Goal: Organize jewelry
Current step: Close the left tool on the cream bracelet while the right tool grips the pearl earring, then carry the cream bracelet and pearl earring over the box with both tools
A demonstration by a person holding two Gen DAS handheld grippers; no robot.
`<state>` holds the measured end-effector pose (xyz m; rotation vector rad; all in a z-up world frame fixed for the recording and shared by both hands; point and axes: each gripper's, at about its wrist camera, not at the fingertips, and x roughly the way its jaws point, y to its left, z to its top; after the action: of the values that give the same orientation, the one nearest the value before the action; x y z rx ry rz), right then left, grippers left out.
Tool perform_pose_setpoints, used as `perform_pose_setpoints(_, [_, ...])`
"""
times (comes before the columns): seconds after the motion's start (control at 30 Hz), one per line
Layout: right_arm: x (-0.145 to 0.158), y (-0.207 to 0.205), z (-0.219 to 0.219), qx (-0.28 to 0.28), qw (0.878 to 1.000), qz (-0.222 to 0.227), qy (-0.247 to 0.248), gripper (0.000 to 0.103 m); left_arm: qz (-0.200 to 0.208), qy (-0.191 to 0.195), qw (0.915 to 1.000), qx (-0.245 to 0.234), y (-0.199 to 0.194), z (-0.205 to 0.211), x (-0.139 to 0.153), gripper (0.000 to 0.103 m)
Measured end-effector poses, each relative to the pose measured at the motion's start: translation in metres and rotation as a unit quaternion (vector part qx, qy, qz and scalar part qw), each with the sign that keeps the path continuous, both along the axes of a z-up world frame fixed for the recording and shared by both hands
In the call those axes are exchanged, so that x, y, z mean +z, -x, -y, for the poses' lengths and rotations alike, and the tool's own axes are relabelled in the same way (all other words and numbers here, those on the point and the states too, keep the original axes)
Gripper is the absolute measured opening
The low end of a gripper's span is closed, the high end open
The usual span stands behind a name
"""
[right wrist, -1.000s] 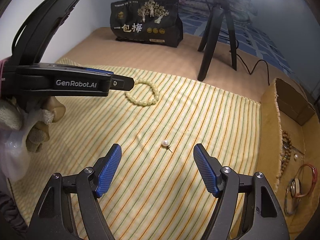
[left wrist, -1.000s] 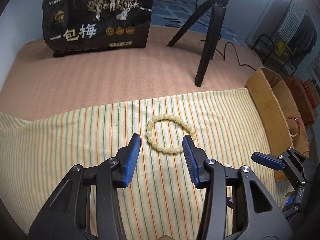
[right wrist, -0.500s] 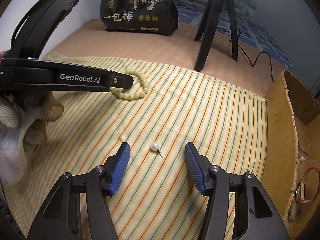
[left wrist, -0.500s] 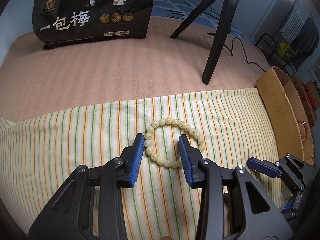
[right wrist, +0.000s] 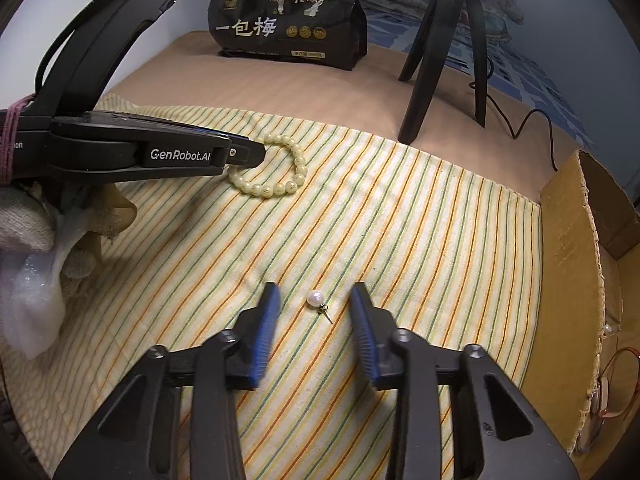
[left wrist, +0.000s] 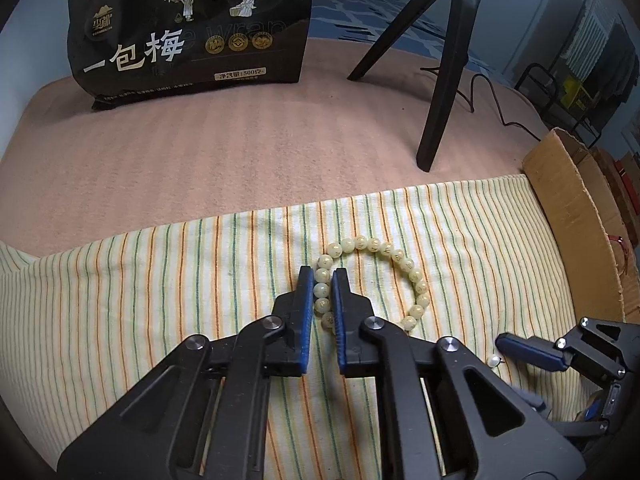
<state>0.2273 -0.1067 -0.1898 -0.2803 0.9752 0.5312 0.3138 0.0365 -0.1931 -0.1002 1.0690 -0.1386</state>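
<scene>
Bracelet point(left wrist: 372, 280) of pale yellow-green beads lies in a loop on the striped cloth point(left wrist: 160, 280) spread over the bed, and the left hand-held gripper point(left wrist: 322, 280) has its blue pads pinched onto the loop's left side, beads showing between them. Nearer the cardboard box point(right wrist: 568, 248), the right hand-held gripper point(right wrist: 316, 292) stands open, its fingers flanking a pearl stud earring point(right wrist: 315, 298) without touching it. Behind, a black snack bag point(left wrist: 188, 32) and a black tripod point(left wrist: 444, 80) stand on the bed's tan cover.
</scene>
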Motion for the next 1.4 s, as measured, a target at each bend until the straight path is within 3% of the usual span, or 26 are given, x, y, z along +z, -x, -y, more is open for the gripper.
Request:
perform_pose_setpoints(0.07, [0.0,0.0,0.001,0.001,1.0,-0.001,-0.002,0.016,0.001,0.0,1.0,0.001,0.005,-0.001,0.002,0.006])
perform_pose_setpoints(0.17, [0.0,0.0,0.002,0.003,1.0,-0.002,-0.005,0.008,0.002,-0.001,1.0,0.001,0.007,-0.001,0.004,0.006])
perform_pose_setpoints(0.73, [0.024,0.011,0.015,-0.01,0.999,0.012,-0.032,0.007,0.042,0.005,0.9991,0.0,0.039,-0.01,0.05,0.006])
perform_pose_setpoints(1.4, [0.081,0.045,0.061,-0.034,0.995,0.054,-0.075,0.007,0.104,0.044,0.993,-0.032,0.093,0.035,0.131,0.006])
